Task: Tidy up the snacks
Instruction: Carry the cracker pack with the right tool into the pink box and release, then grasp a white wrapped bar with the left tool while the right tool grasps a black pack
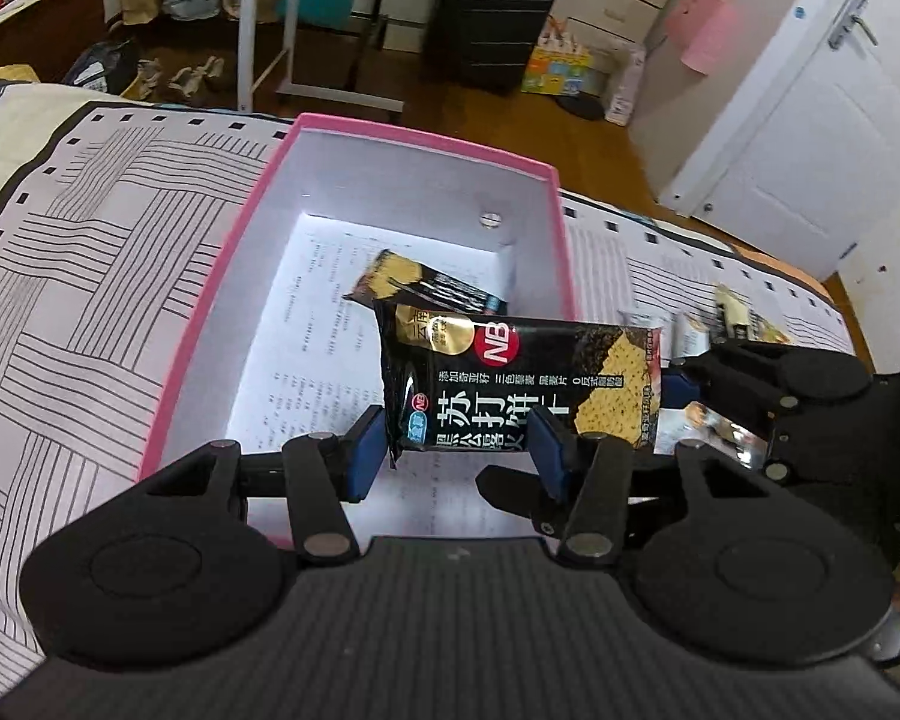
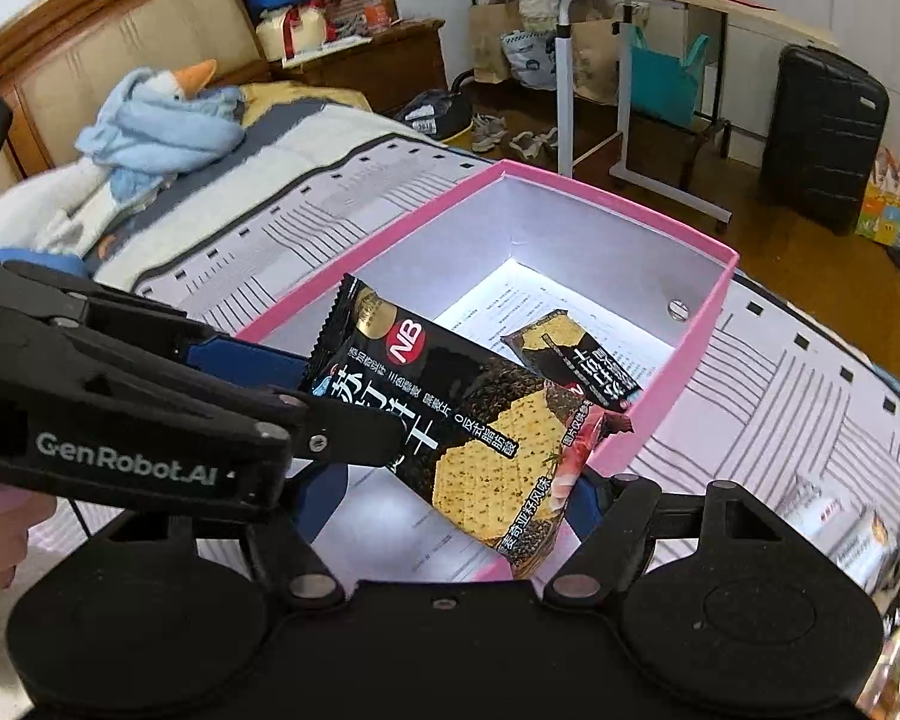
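A: Lying on the bed [image 1: 90, 240], the pink box [image 1: 426, 138] already has a loose packet [image 1: 426, 288] inside?

B: Yes. The cracker packet [image 1: 510, 384] hangs above it, pinched in the left claw [image 1: 453, 453]; the right claw [image 2: 456, 498] gapes wide beside its end

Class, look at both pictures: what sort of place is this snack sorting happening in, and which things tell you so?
Most likely a bedroom: a bed with a padded headboard, a bedside cabinet, and a suitcase by the wall.

Home bedroom, bed [image 2: 306, 192] with headboard [image 2: 120, 48], suitcase [image 2: 822, 138], door [image 1: 810, 108]
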`<state>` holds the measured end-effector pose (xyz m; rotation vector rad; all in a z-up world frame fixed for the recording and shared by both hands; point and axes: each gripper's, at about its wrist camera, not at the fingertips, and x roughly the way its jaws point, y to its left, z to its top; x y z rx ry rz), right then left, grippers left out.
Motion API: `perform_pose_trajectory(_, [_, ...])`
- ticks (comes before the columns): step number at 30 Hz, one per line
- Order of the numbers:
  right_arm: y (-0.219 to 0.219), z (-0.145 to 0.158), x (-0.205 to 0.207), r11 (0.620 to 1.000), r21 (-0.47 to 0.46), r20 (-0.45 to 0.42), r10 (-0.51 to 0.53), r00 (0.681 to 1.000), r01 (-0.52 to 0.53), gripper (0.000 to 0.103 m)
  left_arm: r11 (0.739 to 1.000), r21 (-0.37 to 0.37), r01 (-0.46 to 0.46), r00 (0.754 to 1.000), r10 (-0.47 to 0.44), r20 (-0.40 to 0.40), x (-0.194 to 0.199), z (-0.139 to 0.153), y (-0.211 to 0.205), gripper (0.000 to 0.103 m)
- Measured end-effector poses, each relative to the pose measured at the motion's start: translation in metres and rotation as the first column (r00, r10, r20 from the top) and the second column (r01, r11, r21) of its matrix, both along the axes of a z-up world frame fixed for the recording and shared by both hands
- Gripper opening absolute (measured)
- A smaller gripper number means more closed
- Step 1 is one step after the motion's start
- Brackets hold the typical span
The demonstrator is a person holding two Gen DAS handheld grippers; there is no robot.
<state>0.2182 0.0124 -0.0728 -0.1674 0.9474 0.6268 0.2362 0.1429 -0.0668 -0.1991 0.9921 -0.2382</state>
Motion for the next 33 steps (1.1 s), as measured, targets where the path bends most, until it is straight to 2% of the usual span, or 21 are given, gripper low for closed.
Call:
perform_pose_trajectory(9, [0.027,-0.025,0.016,0.993,-0.113,0.003,0.031,1.0,-0.031,0.078,0.997,-0.043,-0.059,0.997,0.056,-0.06,0.02,-0.035,0.017,0.049])
perform_pose_trajectory(14, [0.037,-0.028,0.014,0.978,-0.205,0.085,0.047,0.995,-0.029,0.079,0.992,-0.057,-0.117,0.992,0.113,-0.059,0.021,-0.044,0.022,0.054])
perform_pose_trajectory(17, [0.034,-0.026,0.013,0.981,-0.191,0.074,0.039,0.996,-0.024,0.08,0.989,-0.052,-0.138,0.989,0.135,-0.055,0.019,-0.044,0.024,0.057])
perform_pose_trajectory(24, [0.027,-0.013,0.002,0.988,-0.155,0.093,0.034,0.995,-0.02,0.081,0.989,-0.065,-0.135,0.991,0.134,-0.017,0.004,-0.026,0.028,0.059])
perform_pose_trajectory(33, [0.009,0.017,-0.029,0.994,-0.106,0.125,0.026,0.992,-0.012,0.081,0.997,0.006,-0.071,0.996,0.071,0.058,-0.028,0.018,0.016,0.059])
